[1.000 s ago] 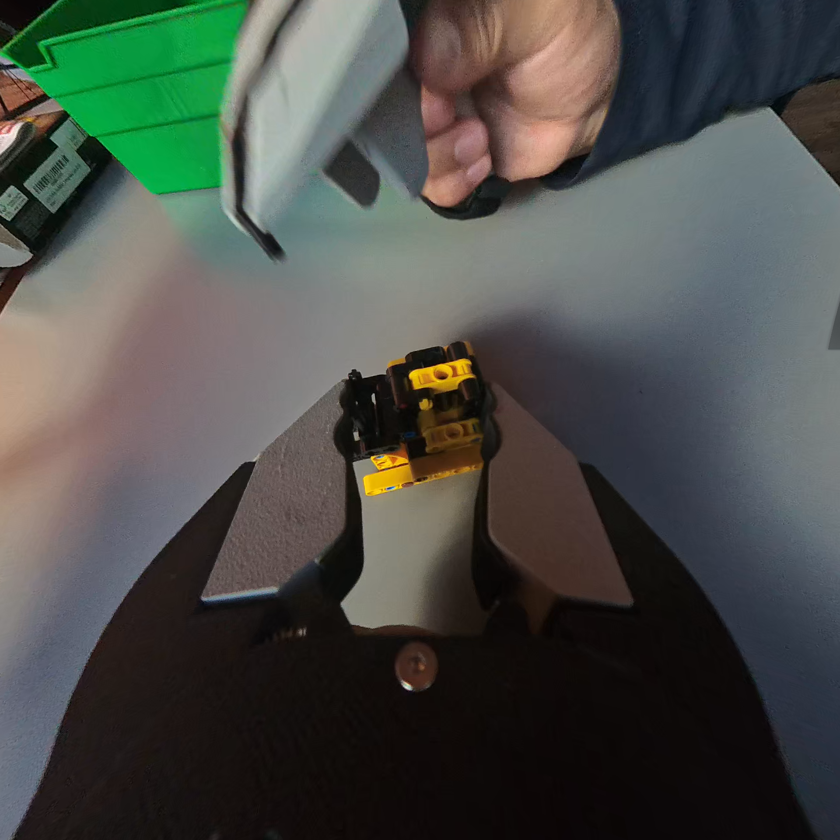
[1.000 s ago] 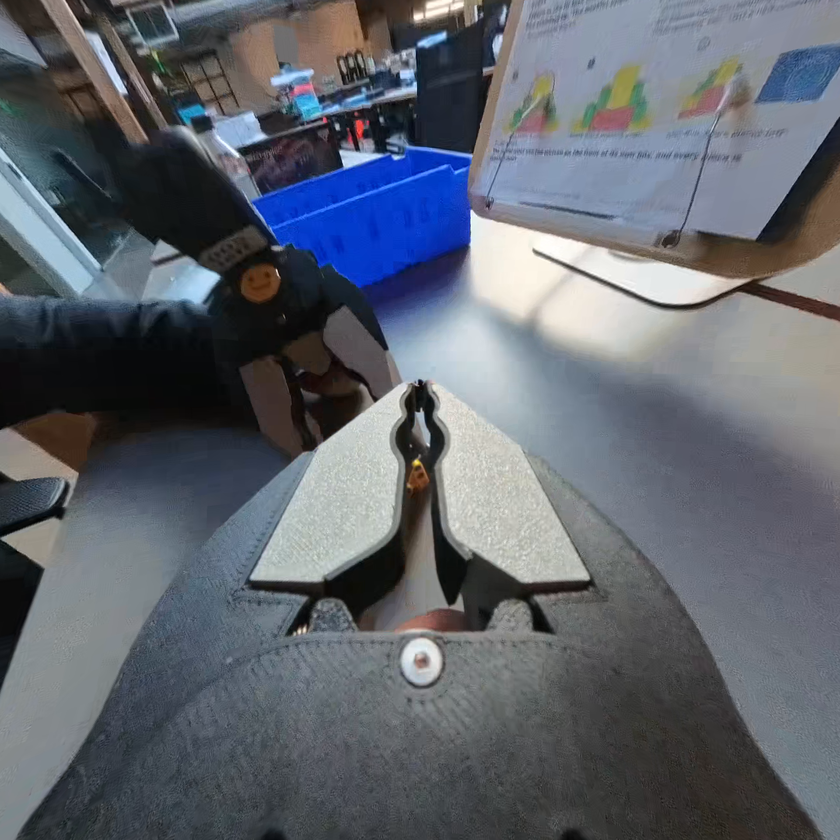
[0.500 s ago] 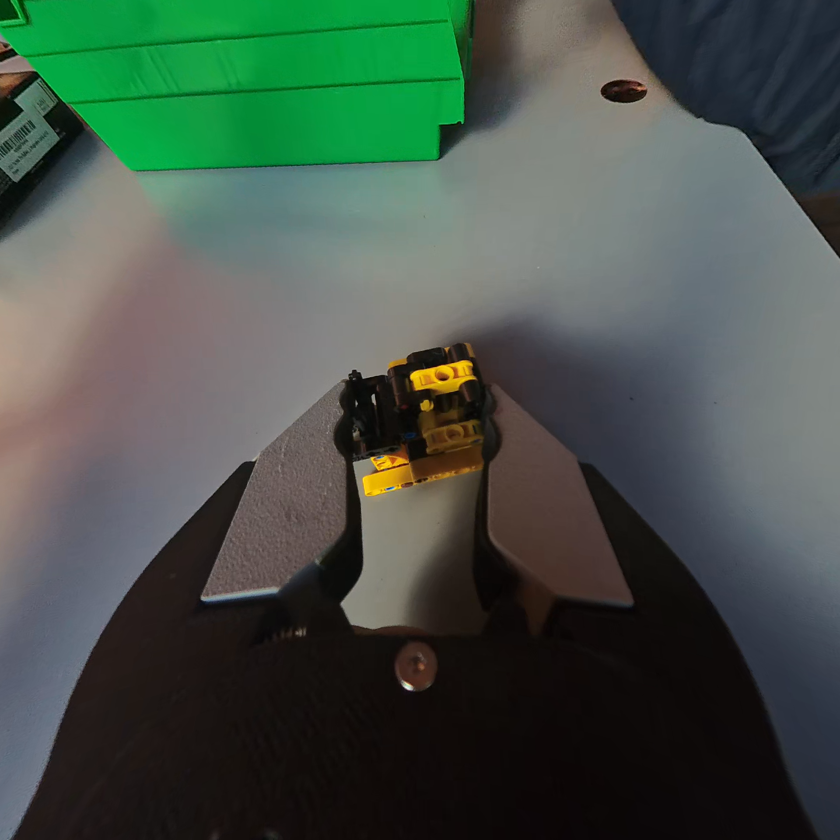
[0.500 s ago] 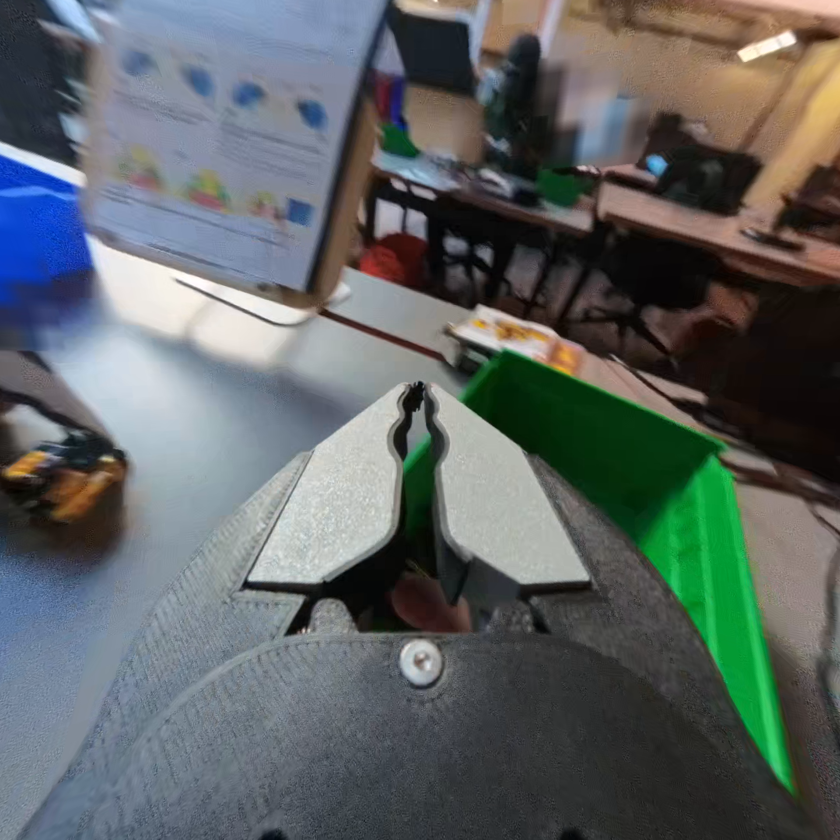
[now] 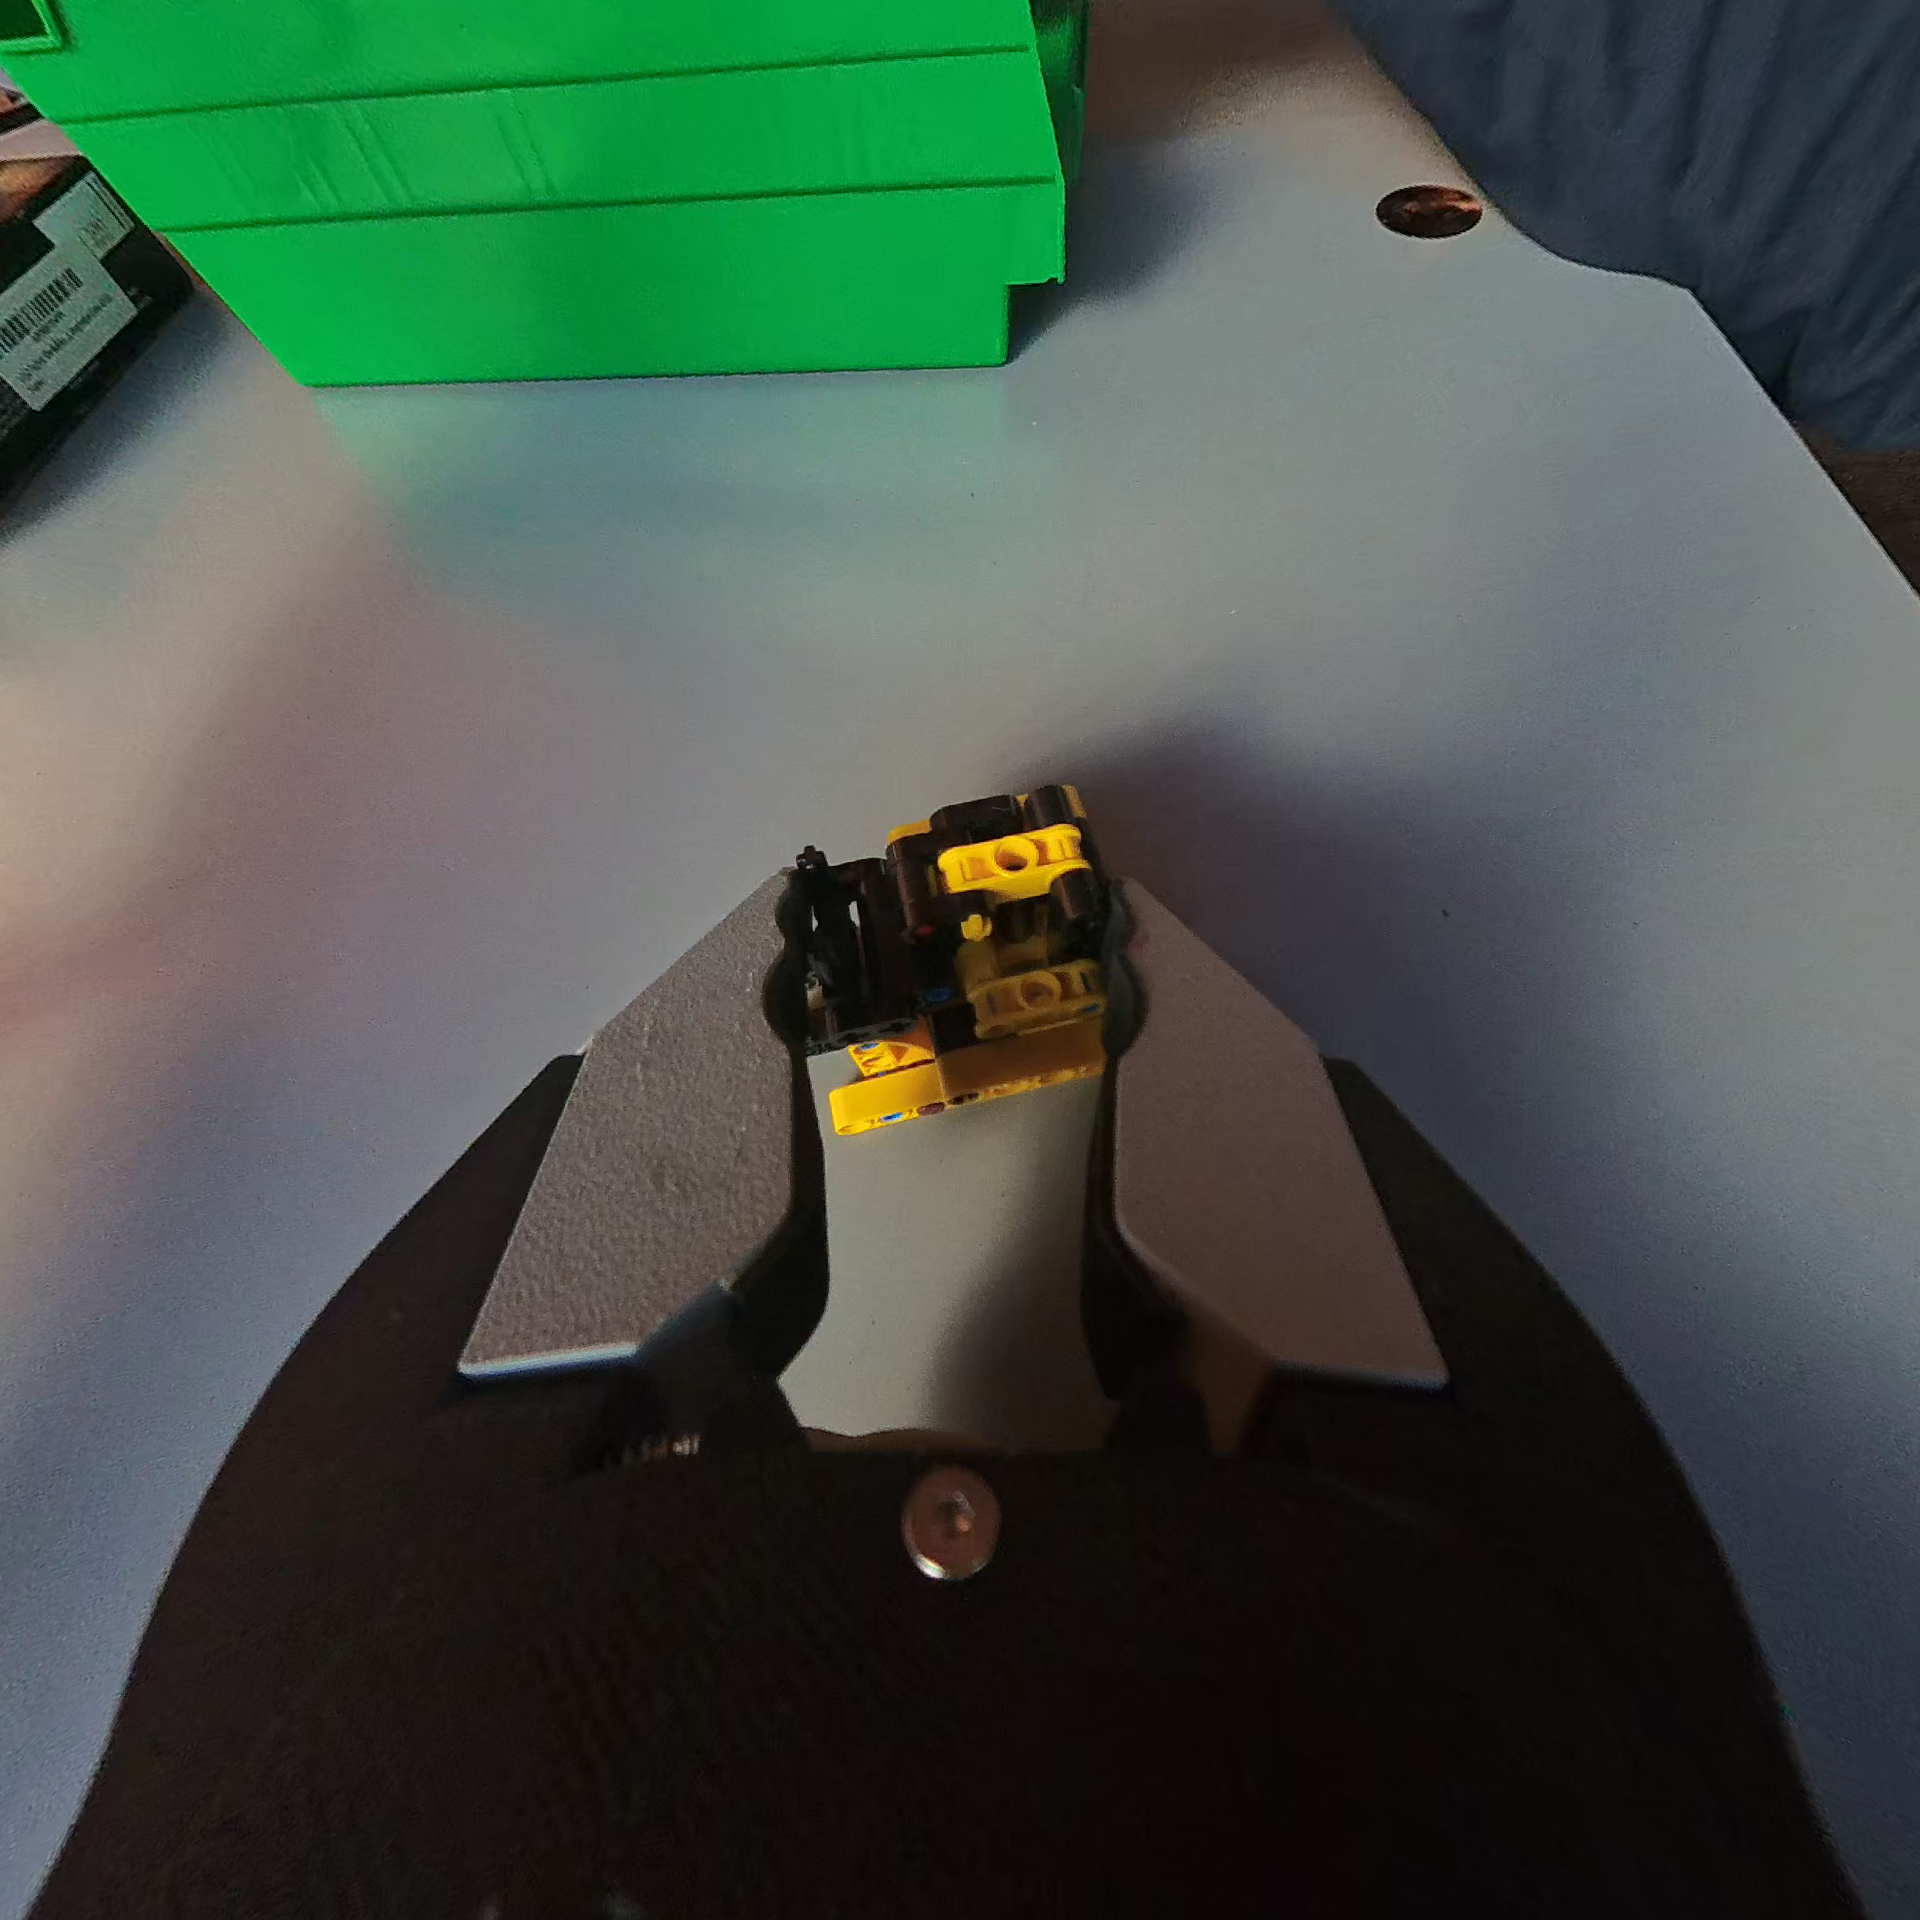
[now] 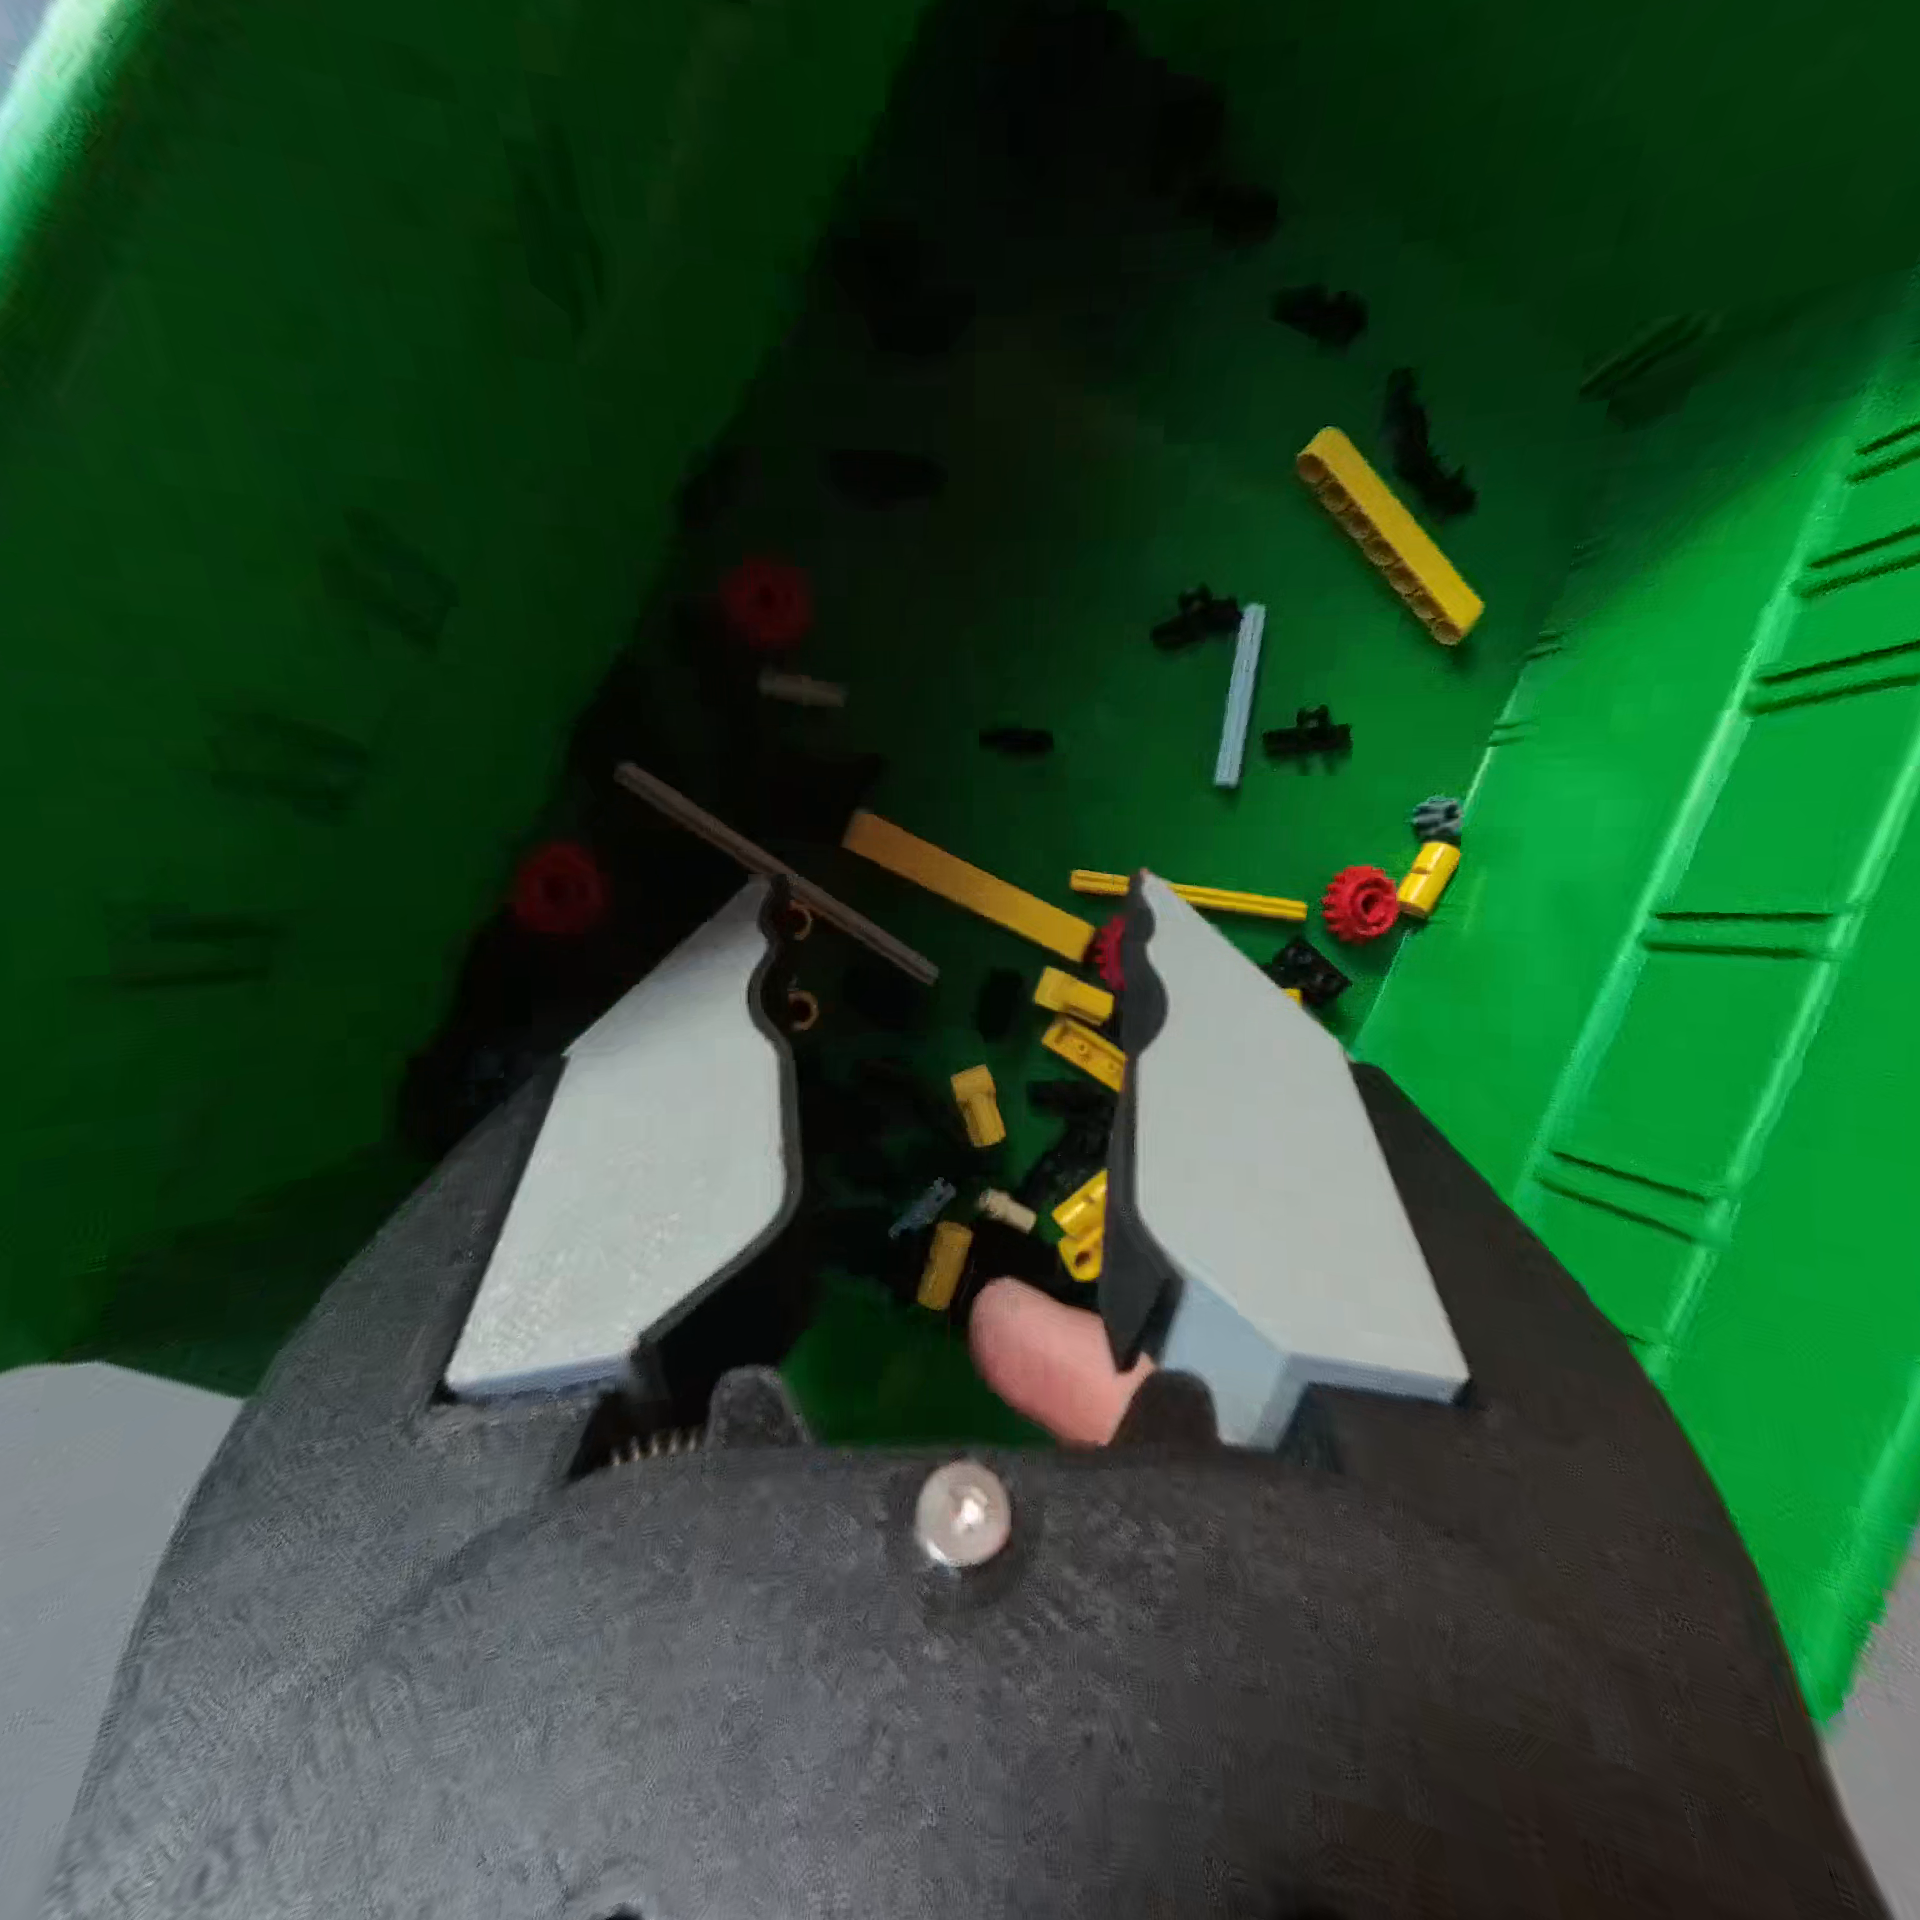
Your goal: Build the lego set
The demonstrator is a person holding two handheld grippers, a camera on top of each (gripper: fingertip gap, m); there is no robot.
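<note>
My left gripper (image 5: 951, 925) clamps the yellow-black lego assembly (image 5: 966, 961) over bare table (image 5: 1351, 675), the green bin (image 5: 623, 197) well ahead. Only my right view shows inside: right gripper (image 6: 956, 940) spread wide, empty, over loose pieces (image 6: 1387, 532).

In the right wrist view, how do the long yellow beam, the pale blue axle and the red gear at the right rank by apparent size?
1. long yellow beam
2. pale blue axle
3. red gear

Beam and axle lie farther away.

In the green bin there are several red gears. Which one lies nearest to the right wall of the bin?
The red gear beside the short yellow piece. It lies in bright light close to the right wall of the green bin; the other red gears lie farther left.
</note>
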